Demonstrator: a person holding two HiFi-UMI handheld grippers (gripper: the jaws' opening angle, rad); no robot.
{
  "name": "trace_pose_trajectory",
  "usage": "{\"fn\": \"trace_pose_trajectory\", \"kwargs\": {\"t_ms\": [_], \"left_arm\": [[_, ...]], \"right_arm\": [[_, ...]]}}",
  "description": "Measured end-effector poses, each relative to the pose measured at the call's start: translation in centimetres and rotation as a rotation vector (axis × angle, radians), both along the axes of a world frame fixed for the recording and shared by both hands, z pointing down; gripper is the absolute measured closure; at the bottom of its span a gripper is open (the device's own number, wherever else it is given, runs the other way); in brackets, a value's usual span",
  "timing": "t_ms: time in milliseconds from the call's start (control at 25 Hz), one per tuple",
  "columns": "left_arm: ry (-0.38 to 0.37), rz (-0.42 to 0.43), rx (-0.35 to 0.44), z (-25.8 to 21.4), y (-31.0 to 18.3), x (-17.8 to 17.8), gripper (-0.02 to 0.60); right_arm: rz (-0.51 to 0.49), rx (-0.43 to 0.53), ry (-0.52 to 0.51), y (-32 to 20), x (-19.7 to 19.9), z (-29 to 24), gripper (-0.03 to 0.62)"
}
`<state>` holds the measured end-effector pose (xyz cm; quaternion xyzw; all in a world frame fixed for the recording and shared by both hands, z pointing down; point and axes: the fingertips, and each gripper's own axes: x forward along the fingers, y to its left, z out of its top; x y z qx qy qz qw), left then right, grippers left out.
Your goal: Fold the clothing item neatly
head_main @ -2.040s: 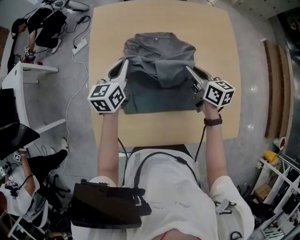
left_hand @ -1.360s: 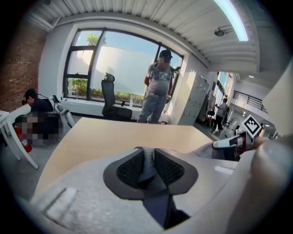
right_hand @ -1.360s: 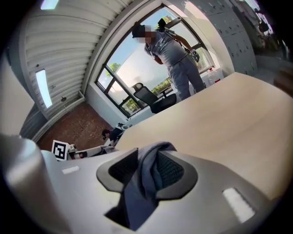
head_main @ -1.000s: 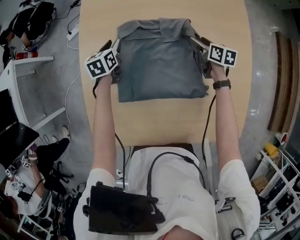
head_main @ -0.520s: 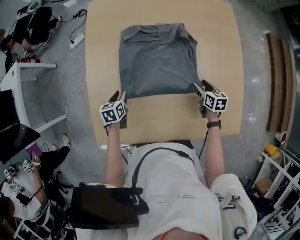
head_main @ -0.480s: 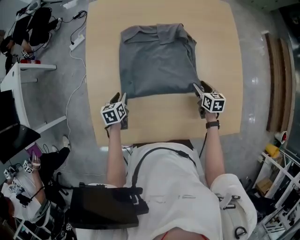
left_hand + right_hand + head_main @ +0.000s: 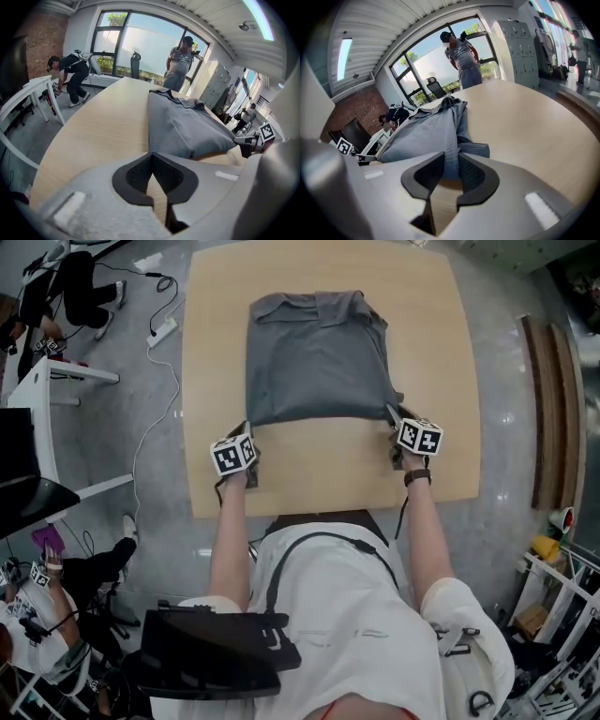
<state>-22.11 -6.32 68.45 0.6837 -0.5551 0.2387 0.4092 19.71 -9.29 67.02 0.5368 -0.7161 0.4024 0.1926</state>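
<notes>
**On table centre: folded grey shirt being pinched at near edge**

On the wooden table (image 7: pixel 323 474), toward its far half, the grey shirt (image 7: pixel 319 357) is lying flat as a rough rectangle. Its collar (image 7: pixel 317 302) is being kept at the far edge, and its near hem is running straight across between the two grippers.

The near-right corner of the hem is being held by the right gripper (image 7: pixel 392 415). In the right gripper view a fold of blue-grey cloth is being squeezed between the dark pads (image 7: pixel 471 171). These jaws have just been closing and are being kept slightly apart by the fabric.

The near-left corner is being met by the left gripper (image 7: pixel 247 426). Its jaws have just been closing and are being pressed fully together, tip to tip. The shirt corner is lying right at the tips (image 7: pixel 151 154); whether any cloth is being caught there cannot be told.

Both grippers are being pointed down and away from the person, with forearms stretched over the table's near edge.

Beyond the table, a standing person (image 7: pixel 180 56) is being seen against the window, and another person (image 7: pixel 70 70) is bending beside a white desk (image 7: pixel 56 381).
</notes>
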Motion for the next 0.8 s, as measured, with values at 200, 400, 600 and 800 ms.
{"fn": "trace_pose_trajectory", "kwargs": {"t_ms": [200, 400, 600, 800], "left_arm": [[-0.043, -0.008, 0.012, -1.4, 1.4, -2.7, 0.581], [-0.076, -0.100, -0.001, -1.1, 3.2, -8.7, 0.581], [-0.072, -0.057, 0.008, -1.6, 3.8, -8.4, 0.576], [0.019, 0.088, 0.003, -1.2, 3.5, -1.8, 0.465]], "right_arm": [[0.008, 0.012, -0.017, 1.0, 0.9, -1.2, 0.513], [0.108, 0.012, -0.034, 2.0, 2.7, -1.4, 0.517], [0.120, 0.015, 0.077, 2.8, 3.1, -0.7, 0.371], [0.087, 0.047, 0.121, 3.5, 1.7, -1.9, 0.336]]}}
